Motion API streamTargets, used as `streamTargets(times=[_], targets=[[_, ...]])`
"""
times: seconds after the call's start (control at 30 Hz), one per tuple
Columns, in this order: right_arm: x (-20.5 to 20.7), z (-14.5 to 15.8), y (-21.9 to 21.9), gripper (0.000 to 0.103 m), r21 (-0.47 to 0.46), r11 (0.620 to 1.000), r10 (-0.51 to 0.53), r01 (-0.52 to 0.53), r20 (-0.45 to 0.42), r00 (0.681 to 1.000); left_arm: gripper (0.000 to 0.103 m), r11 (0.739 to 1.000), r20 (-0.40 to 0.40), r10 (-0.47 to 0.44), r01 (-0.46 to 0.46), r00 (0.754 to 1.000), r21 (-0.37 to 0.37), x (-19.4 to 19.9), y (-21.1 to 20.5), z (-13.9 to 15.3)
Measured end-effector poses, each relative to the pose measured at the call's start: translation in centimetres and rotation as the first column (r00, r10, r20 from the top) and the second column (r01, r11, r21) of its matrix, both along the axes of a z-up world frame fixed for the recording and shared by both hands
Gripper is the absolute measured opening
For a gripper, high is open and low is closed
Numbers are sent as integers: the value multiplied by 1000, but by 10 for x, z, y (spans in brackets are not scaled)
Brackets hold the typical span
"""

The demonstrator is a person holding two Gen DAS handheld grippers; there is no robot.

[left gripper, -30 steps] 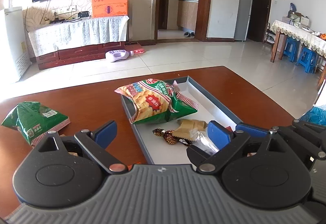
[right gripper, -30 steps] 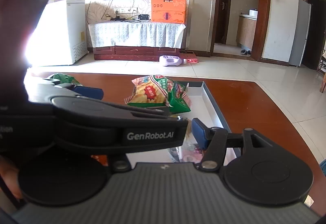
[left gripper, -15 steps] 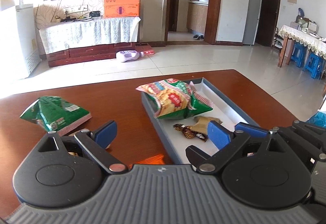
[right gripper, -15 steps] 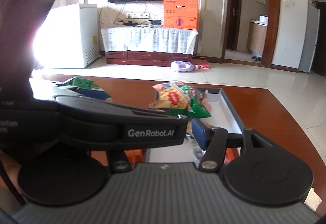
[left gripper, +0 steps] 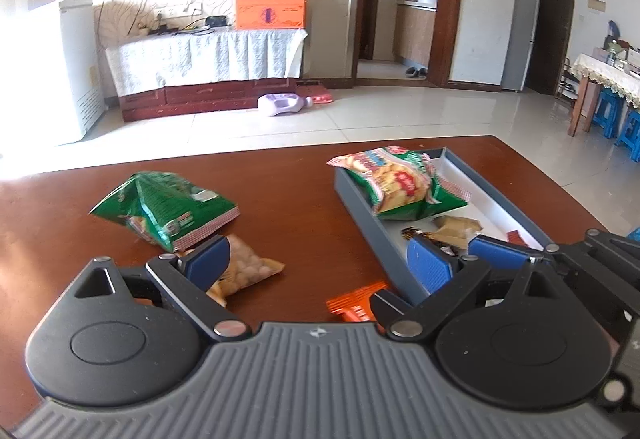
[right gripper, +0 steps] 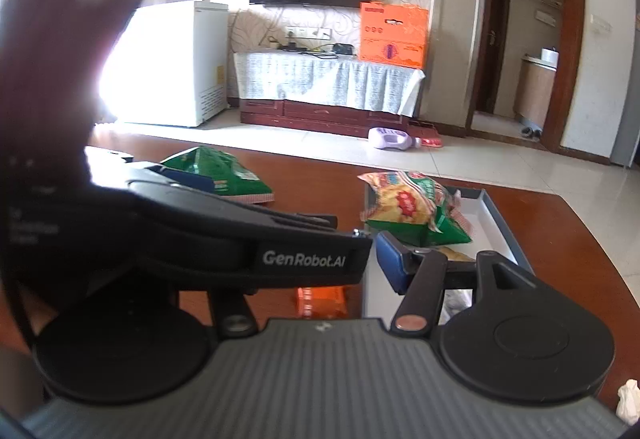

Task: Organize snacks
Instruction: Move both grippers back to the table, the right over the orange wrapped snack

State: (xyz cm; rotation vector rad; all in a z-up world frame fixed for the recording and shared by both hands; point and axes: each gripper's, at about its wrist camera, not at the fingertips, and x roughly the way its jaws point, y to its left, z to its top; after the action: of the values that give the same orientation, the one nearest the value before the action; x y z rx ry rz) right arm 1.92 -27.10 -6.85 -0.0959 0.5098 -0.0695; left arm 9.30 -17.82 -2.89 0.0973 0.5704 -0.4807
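My left gripper (left gripper: 320, 265) is open above the brown table (left gripper: 288, 175), with nothing between its blue pads. A green snack bag (left gripper: 164, 207) and a clear peanut packet (left gripper: 248, 271) lie ahead on the left. An orange packet (left gripper: 356, 305) lies just under the gripper. The grey tray (left gripper: 360, 211) on the right holds a chips bag (left gripper: 400, 187) and small wrapped sweets (left gripper: 452, 231). My right gripper (right gripper: 320, 259) hangs over the tray's near end. Its right pad (right gripper: 390, 259) is bare and well off centre, so it stands open. The left gripper's body hides its left finger.
The table's far edge (left gripper: 256, 155) drops to a tiled floor. A white crumpled tissue (right gripper: 628, 399) lies at the near right corner. A blue bag (left gripper: 634, 235) shows past the right edge. A hand (right gripper: 60, 39) holding the left gripper blocks the right wrist view's left side.
Both grippers have swung to the left across the table. The green bag, peanut packet and orange packet have come into view, and the tray has slid to the right. Jaw widths are unchanged.
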Motion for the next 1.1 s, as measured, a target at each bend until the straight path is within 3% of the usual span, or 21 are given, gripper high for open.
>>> streamTargets(times=[0.13, 0.37, 0.77, 1.1], targets=[[-1, 1, 15, 59, -42, 998, 40, -39, 18, 999, 98, 1000, 4, 7, -7, 1000, 0, 2, 13, 2], [-2, 0, 26, 59, -3, 997, 75, -75, 7, 997, 98, 999, 7, 11, -11, 1000, 30, 2, 30, -1], [-2, -26, 15, 59, 85, 995, 64, -55, -102, 993, 98, 997, -19, 63, -62, 998, 43, 17, 55, -11], [2, -46, -1, 58, 78, 997, 14, 1, -191, 982, 97, 993, -29, 119, -119, 992, 19, 30, 72, -9]])
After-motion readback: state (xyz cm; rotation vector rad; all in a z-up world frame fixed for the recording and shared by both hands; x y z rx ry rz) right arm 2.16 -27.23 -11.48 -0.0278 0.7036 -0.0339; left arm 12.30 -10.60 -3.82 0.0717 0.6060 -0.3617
